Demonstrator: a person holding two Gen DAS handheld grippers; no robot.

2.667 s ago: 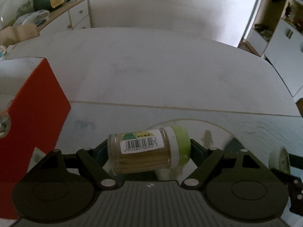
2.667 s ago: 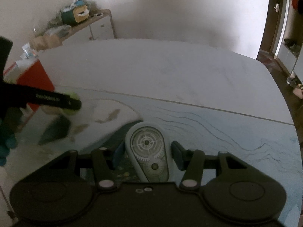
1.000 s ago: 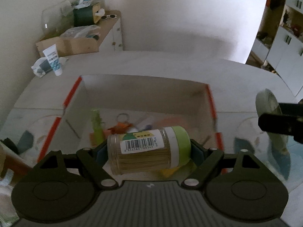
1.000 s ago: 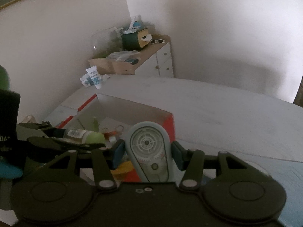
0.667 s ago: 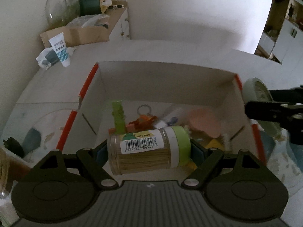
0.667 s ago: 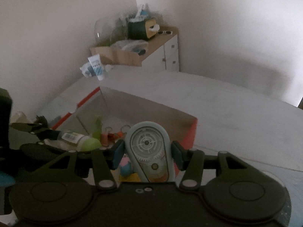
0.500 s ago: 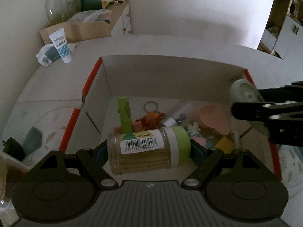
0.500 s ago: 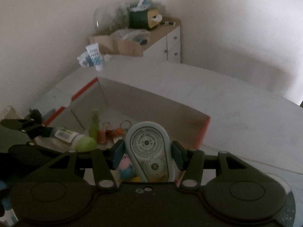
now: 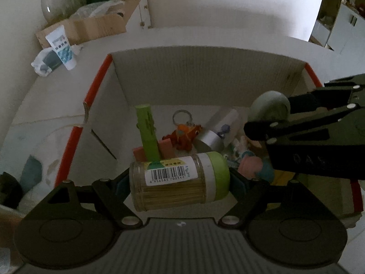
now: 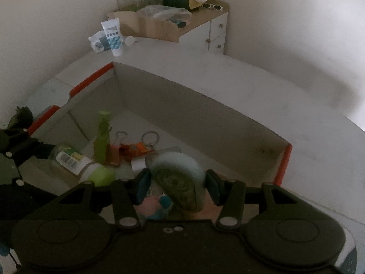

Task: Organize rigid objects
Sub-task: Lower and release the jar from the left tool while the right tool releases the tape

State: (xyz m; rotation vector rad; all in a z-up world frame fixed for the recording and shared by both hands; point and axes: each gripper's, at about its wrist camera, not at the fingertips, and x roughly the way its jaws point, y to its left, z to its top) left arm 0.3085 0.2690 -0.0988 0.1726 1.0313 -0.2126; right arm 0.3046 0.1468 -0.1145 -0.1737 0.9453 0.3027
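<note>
Over box: left gripper clamps toothpick jar crosswise, lid rightward; right gripper parted, tape dispenser blurred

Dim, shadowy frames; fisheye-bent edges, slight motion blur.

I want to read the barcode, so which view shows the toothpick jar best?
The left wrist view: the toothpick jar lies crosswise in the left tongs, label and barcode facing the lens. The right wrist view catches it only obliquely at the left edge, label small and skewed.
</note>
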